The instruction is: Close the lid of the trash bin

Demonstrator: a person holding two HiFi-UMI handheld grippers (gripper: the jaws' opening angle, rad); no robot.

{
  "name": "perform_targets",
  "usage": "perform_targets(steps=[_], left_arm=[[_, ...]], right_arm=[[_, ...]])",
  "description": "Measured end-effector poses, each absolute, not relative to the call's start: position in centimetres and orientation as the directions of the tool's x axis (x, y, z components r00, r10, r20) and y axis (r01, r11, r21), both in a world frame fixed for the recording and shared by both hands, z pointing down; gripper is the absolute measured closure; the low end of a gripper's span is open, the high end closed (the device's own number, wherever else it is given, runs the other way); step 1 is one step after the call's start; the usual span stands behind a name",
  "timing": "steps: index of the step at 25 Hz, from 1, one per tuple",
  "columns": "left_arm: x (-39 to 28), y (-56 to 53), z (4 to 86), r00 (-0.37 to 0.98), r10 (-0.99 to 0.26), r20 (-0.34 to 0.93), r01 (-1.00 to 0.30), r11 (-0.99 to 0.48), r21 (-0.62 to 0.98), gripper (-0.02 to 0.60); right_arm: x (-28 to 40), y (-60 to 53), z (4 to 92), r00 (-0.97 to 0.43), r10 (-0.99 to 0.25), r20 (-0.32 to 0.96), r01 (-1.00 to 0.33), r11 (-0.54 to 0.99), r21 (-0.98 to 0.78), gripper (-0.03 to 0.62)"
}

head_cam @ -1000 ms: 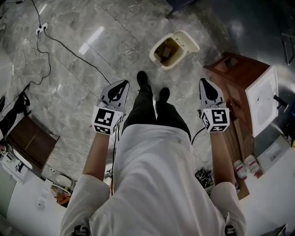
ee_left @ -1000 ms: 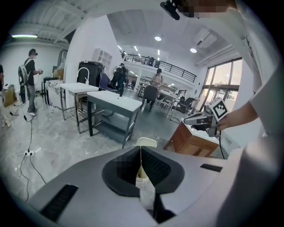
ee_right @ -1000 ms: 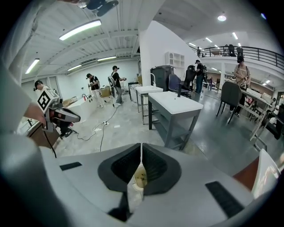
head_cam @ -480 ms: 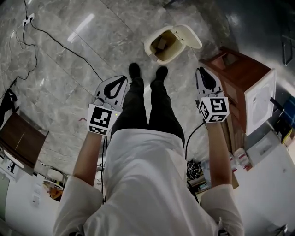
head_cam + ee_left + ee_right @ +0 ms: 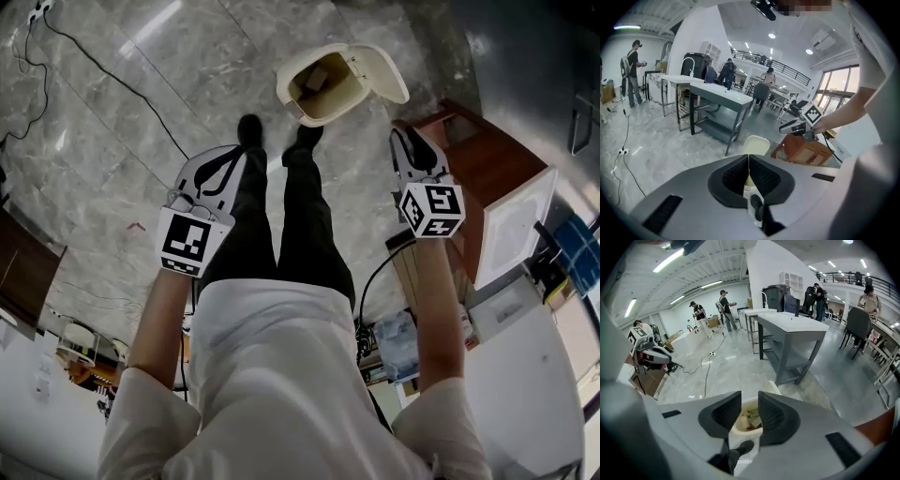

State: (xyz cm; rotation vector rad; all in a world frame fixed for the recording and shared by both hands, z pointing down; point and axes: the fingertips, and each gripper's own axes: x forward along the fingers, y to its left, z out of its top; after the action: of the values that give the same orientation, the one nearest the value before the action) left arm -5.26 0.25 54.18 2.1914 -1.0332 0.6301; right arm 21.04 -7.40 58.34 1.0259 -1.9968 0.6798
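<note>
One open trash bin (image 5: 284, 94) is holding pale scraps (image 5: 317, 78), lid (image 5: 378, 73) tipped back. Left hand-held gripper (image 5: 748, 157) is hanging clenched and empty; right hand-held gripper (image 5: 750, 394) is opening, gripping nothing.

I counted one trash bin (image 5: 323, 94) on the floor, with one lid (image 5: 380, 73). There were two grippers, the left gripper (image 5: 232, 157) and the right gripper (image 5: 405, 136), and each carried one marker cube, so two cubes: one (image 5: 192, 242) on the left and one (image 5: 431, 208) on the right. I saw two black shoes, a left shoe (image 5: 249, 129) and a right shoe (image 5: 305, 136). Beside the bin stood one wooden cabinet (image 5: 487, 159). In the right gripper view I made out two tables, a grey table (image 5: 797, 329) and a white table (image 5: 752, 312) behind it. The scraps inside the bin were too jumbled for me to count.
</note>
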Motion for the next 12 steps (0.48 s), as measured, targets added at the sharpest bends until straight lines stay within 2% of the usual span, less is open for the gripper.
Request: perform_targets(steps=[6, 12], left_arm=[[-2.9, -0.8, 55.6, 0.58, -0.503, 0.64, -0.805, -0.472, 0.359, 0.563], [-0.6, -1.9, 56.7, 0.581, -0.505, 0.639, -0.806, -0.465, 0.366, 0.563]], right_arm=[[22.6, -9.4, 62.1, -0.376, -0.388, 0.841, -0.838, 0.529, -0.13, 0.468], [23.7, -10.7, 65.3, -0.381, -0.336, 0.861, -0.816, 0.56, -0.143, 0.434]])
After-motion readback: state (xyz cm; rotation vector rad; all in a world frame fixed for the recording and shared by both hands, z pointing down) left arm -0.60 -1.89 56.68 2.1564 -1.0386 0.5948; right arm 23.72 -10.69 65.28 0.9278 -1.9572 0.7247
